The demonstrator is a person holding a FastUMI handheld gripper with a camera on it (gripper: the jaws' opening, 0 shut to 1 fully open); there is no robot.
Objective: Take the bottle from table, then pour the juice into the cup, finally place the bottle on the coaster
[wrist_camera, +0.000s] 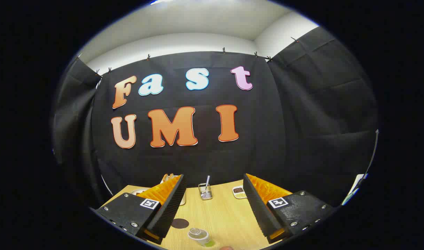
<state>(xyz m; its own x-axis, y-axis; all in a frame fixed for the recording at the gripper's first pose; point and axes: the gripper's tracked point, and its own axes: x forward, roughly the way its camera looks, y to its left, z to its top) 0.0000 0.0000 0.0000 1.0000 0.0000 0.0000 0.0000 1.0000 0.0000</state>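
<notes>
My gripper [214, 177] is held above the wooden table [225, 215], open wide, with nothing between its black ribbed fingers [170, 205]. Low between the fingers, close to me, stands a small whitish container with a clear top and a green patch at its base [199, 236]; it looks like the bottle seen from above. A dark round coaster [180, 223] lies flat on the table just left of it, beside the left finger. A small pinkish-brown rim [226, 248] peeks in right of the container; I cannot tell what it is.
At the table's far edge stand a small wire holder with a white stick [205, 191] and a small dish of dark bits [238, 191]. A plate [139, 190], wooden utensils [168, 177] and a white vessel [183, 200] sit behind the left finger.
</notes>
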